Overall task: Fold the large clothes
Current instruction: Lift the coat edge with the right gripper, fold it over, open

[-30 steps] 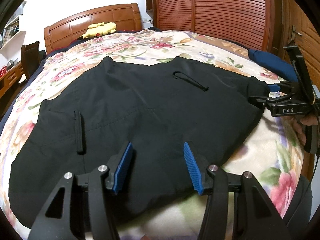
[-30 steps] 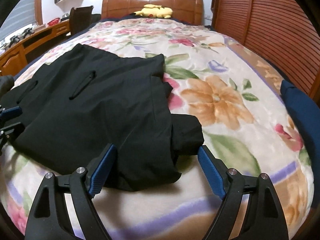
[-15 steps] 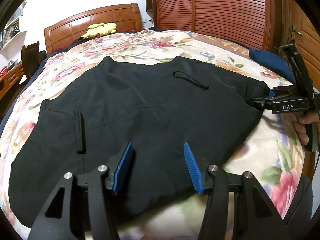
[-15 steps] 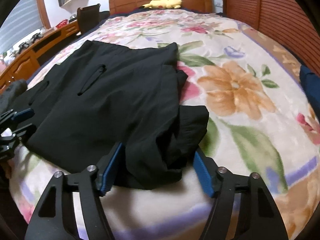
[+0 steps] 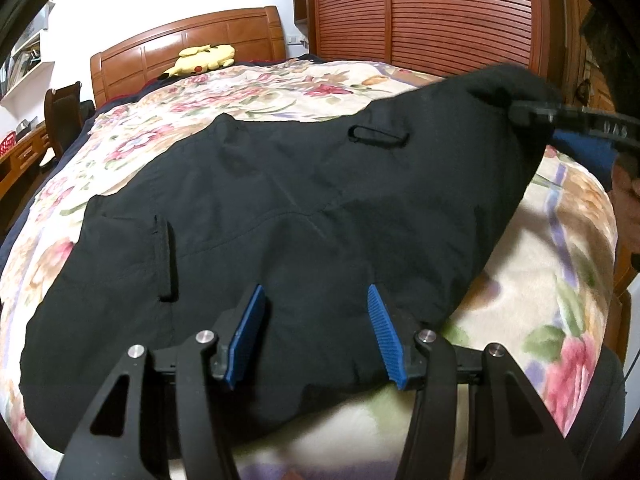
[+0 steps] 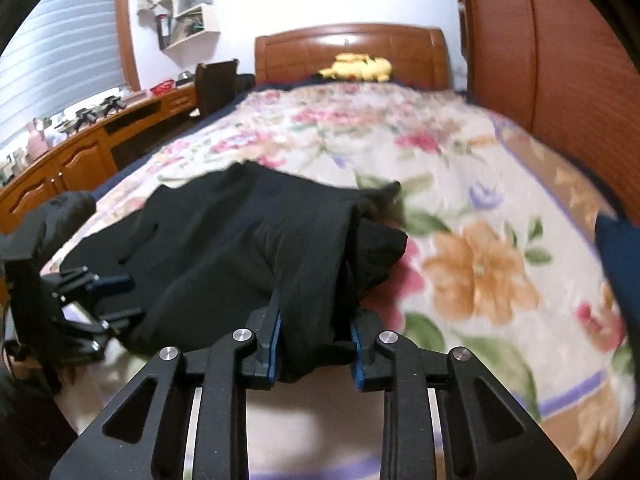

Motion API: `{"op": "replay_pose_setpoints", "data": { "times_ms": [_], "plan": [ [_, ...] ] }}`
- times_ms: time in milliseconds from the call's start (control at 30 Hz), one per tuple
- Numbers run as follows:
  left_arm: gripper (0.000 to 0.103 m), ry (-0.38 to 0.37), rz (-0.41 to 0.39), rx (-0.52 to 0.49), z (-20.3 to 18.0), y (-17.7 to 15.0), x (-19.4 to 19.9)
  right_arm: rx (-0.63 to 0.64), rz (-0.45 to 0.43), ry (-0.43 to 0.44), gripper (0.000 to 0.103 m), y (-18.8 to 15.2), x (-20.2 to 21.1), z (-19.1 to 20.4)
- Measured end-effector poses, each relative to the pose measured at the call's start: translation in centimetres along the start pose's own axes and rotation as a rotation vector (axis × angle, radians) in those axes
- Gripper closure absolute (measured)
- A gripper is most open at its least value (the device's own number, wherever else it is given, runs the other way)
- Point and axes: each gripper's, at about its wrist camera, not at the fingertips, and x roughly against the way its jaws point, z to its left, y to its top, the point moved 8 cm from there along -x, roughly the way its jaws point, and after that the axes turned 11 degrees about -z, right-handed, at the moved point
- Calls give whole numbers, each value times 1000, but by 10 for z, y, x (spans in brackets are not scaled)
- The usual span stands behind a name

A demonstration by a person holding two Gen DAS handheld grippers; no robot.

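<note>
A large black garment lies spread on a floral bedspread. My left gripper is open, its blue pads over the garment's near edge. My right gripper is shut on a bunched corner of the black garment and holds it lifted off the bed. In the left wrist view the right gripper shows at the upper right, with the garment's right side pulled up into a peak. In the right wrist view the left gripper shows at the left edge.
A wooden headboard with a yellow plush toy stands at the far end. Slatted wooden wardrobe doors run along the right. A wooden desk and chair stand at the left. A blue cloth lies at the right bed edge.
My right gripper has closed on the garment's right corner and lifted it up off the bed. My left gripper has stayed open over the near edge.
</note>
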Motion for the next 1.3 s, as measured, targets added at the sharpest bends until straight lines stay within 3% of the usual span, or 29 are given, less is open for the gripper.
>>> {"op": "replay_pose_setpoints", "data": {
  "times_ms": [333,767,933,1067,1200,1300],
  "plan": [
    [50,46,-70,39,38,7,38,127,-66,36,81,52,-3,56],
    [50,170,-151,105,116,-2,111,315,-122,211,84,83,-35,196],
    [50,224,-161,122,139,-16,136,354,-109,300,85,73,-51,251],
    [50,273,-156,147,161,-31,155,350,-25,375,85,43,-74,283],
    [50,299,-162,180,177,-38,163,328,66,397,83,14,-94,295],
    [50,308,-162,196,184,-41,164,319,91,398,80,12,-95,292]
  ]
}}
